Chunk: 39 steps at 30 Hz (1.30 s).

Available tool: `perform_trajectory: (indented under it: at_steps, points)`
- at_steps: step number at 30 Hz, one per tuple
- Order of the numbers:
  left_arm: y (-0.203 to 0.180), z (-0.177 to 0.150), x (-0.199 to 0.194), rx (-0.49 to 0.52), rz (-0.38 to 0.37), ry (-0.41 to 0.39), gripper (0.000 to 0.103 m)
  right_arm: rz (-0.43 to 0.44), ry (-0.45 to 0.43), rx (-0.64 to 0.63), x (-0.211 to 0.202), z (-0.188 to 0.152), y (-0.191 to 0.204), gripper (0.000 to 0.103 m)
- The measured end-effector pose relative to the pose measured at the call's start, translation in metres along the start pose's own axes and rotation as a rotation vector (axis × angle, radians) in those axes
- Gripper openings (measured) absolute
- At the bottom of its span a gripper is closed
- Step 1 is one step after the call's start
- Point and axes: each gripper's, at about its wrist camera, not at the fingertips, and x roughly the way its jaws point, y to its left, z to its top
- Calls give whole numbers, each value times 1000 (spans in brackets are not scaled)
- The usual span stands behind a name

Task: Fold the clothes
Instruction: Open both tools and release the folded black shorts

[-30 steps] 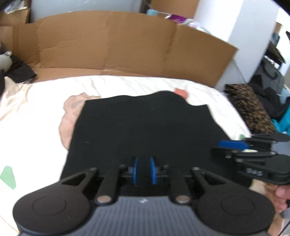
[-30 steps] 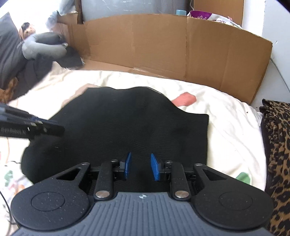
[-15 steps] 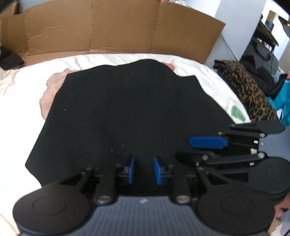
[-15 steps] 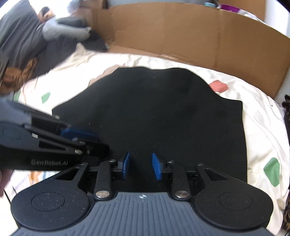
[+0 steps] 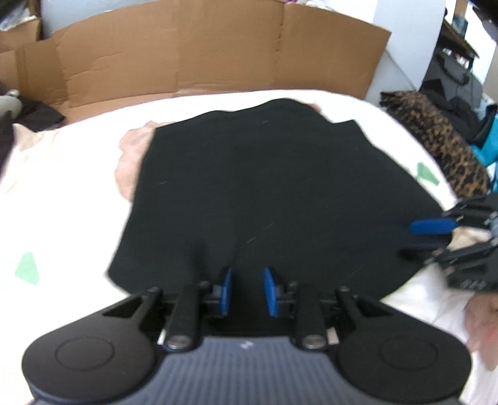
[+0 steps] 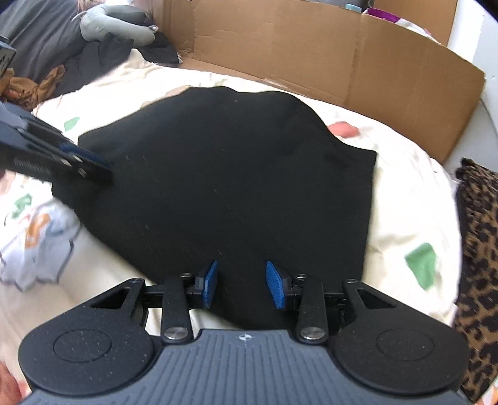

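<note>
Black garment, matte and finely knit, spread flat in a broad trapezoid on a bed sheet of soft cream cotton dotted with green patches. Pale pink cloth peeking out from under the garment's far left edge. Left gripper low over the near hem, ribbed blue pads parted, nothing between them. Right gripper likewise spread wide above the near hem, pads empty. Each gripper built of black, rounded plastic arms on a ridged grey body. Behind the bed, a wall of creased brown cardboard. Leopard-print fabric bunched at the right edge; a grey plush shape on dark clothes at far left.
</note>
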Motion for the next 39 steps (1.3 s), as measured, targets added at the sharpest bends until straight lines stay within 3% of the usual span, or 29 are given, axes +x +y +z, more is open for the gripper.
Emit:
perform_trajectory:
  at_steps: [9, 13, 16, 20, 26, 31, 34, 35, 36, 37, 39]
  points:
    - [40, -20, -28, -86, 113, 20, 27, -94, 24, 37, -18, -12, -15, 41]
    - [46, -23, -39, -114, 110, 14, 27, -119, 23, 76, -25, -11, -21, 41]
    - [44, -24, -44, -136, 67, 23, 27, -111, 18, 129, -30, -9, -25, 41]
    - [43, -31, -43, -188, 40, 35, 42, -74, 22, 304, -38, -12, -39, 41]
    - [41, -44, -27, -175, 9, 66, 39, -20, 58, 511, -41, -26, -56, 42]
    - [37, -46, -18, -135, -10, 68, 39, 143, 92, 805, -26, -51, -72, 42]
    - [41, -46, -21, -126, -32, 58, 27, 213, 88, 924, -15, -60, -78, 42]
    - [42, -45, -22, -123, -39, 55, 12, 230, 85, 955, -12, -62, -80, 42]
    - [44, -45, -23, -120, -46, 52, 8, 246, 81, 985, -9, -64, -81, 41]
    - [45, -45, -23, -117, -54, 48, 7, 251, 76, 1005, -7, -65, -84, 26]
    - [48, -44, -25, -111, -68, 42, 6, 253, 74, 1040, -4, -67, -88, 14]
